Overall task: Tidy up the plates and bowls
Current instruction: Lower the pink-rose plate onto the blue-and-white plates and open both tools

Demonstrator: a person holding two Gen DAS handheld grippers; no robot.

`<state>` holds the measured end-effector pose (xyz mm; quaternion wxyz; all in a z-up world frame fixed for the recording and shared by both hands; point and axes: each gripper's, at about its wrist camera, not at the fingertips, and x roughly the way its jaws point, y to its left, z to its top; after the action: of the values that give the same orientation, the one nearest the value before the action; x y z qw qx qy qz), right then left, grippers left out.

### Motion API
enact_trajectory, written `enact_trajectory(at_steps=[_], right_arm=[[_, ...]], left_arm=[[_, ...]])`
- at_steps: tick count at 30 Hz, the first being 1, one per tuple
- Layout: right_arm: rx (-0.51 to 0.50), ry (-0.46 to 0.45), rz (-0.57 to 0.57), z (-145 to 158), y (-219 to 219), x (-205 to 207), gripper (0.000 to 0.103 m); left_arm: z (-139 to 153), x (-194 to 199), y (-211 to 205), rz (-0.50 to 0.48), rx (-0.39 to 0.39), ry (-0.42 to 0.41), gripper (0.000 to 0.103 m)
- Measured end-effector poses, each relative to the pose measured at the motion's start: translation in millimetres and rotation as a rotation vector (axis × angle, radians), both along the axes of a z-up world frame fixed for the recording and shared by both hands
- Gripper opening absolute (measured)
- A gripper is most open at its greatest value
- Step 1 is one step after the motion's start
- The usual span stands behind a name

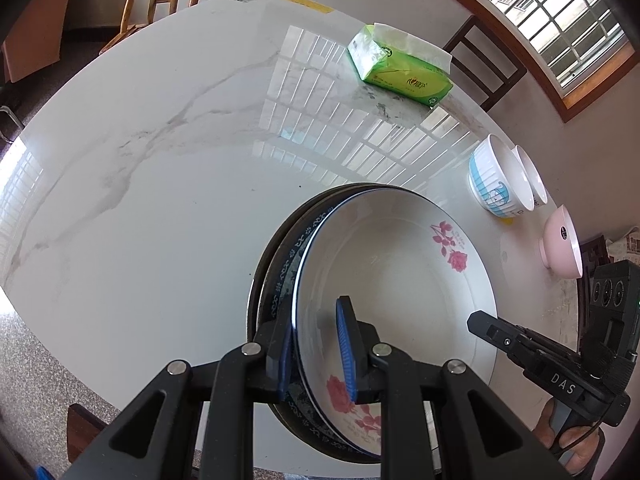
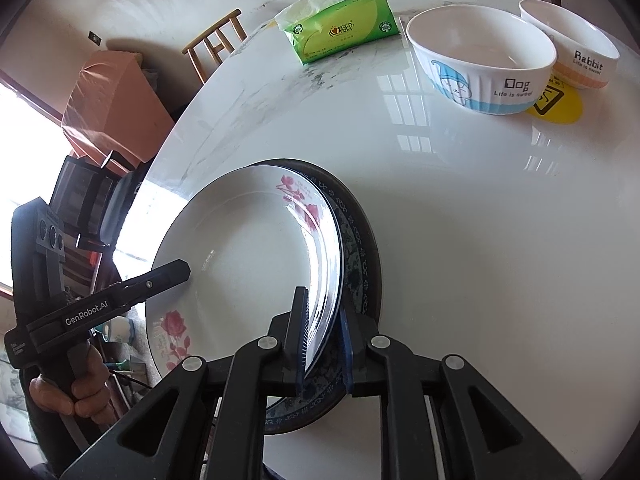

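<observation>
Both grippers [image 1: 316,354] [image 2: 325,350] pinch the rose plate's [image 1: 400,276] rims; bowls [image 2: 480,60] and tissues [image 2: 340,28] stand beyond.

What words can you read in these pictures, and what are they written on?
"Dog" and "Life is sweet": blue bowl.
"Rabbit" and "Life is sweet": orange bowl.
"GenRobot.AI": left hand-held gripper, on its side.
"DAS": right hand-held gripper, on its side.
Tissue pack: Chinese print, too blurred.
Rose plate: tiny characters, unreadable.
Yellow sticker: unreadable.
</observation>
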<state>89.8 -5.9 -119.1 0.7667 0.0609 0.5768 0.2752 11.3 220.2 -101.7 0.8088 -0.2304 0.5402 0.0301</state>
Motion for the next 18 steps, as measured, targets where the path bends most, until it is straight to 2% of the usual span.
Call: enact_trajectory(at_steps=[12, 15, 18], right_arm=[[-0.002, 0.004, -0.009, 2, -2, 0, 0.018], [-0.003, -0.005, -0.006, 4, -3, 0, 0.019], [-0.004, -0.013, -0.007, 7, -3, -1, 0.019]], left_arm=[[6, 5, -10, -0.028, 0.082, 0.024, 0.029], [13, 5, -12, -0.031, 0.124, 0.008, 0.030], [19, 6, -12, -0.029, 0.127, -0.006, 0.034]])
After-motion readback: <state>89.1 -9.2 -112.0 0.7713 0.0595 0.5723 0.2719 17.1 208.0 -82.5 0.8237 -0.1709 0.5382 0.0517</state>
